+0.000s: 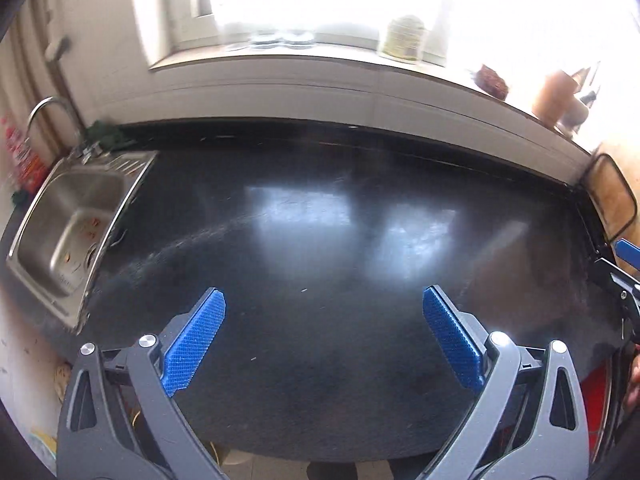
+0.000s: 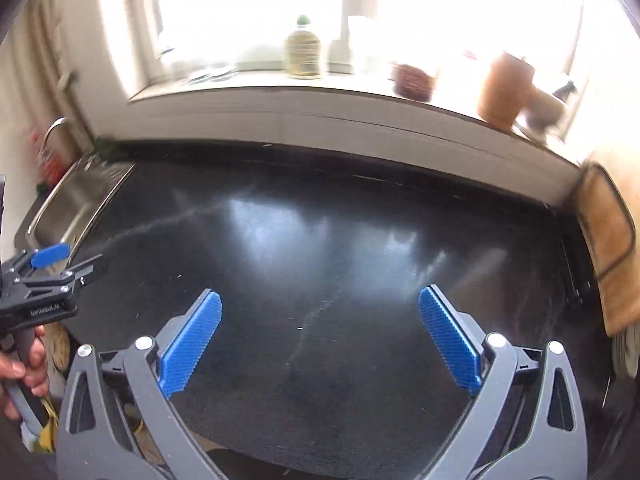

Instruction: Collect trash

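My left gripper (image 1: pixel 323 292) hangs open above a glossy black countertop (image 1: pixel 320 360), with nothing between its blue pads (image 1: pixel 196 340). My right gripper (image 2: pixel 320 292) is open too, over the same countertop (image 2: pixel 320 380), and holds nothing. Each gripper shows at the edge of the other's view: the right gripper (image 1: pixel 622 264) at the far right, the left gripper (image 2: pixel 76 258) at the far left with a hand on its handle. Only tiny pale specks (image 1: pixel 304 290) lie on the counter. No larger piece of trash is in view.
A steel sink (image 1: pixel 68 220) with a curved tap (image 1: pixel 48 108) is set in the counter's left end. The bright windowsill behind carries a bottle (image 2: pixel 303 54), a brown bowl (image 2: pixel 412 80) and a wooden block (image 2: pixel 504 88). An orange cloth (image 2: pixel 612 248) hangs at the right end.
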Motion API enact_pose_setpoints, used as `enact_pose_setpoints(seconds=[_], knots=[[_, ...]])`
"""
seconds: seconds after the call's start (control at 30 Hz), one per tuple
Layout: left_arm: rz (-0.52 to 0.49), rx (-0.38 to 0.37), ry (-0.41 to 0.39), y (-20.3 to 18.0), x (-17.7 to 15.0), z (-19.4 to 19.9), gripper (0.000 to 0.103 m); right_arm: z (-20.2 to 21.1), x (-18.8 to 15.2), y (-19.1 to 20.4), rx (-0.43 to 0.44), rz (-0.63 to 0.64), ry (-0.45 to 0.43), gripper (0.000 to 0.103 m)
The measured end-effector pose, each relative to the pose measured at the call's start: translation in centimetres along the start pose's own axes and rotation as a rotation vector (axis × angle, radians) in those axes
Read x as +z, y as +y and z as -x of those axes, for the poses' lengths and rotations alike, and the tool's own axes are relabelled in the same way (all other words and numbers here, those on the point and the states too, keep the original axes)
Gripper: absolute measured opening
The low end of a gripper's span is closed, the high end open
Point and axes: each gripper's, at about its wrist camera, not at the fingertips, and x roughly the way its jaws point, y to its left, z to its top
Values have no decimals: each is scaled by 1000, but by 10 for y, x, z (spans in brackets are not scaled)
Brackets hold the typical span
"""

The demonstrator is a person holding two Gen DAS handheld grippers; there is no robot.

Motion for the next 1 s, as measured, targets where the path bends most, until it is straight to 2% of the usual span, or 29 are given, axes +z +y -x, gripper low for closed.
enact_pose_setpoints(seconds=[0.1,0.23,0.47,1.0], knots=[[-48,3,12,-26,8,-8,96,0,-2,-19,-23,-51,13,96],[-81,10,27,-39,15,-16,96,-8,0,-33,-18,-91,20,96],[-79,17,35,-42,21,-21,96,-21,6,-47,0,-106,46,96],[-56,26,50,-37,25,-29,96,-31,12,-43,13,-87,60,96]])
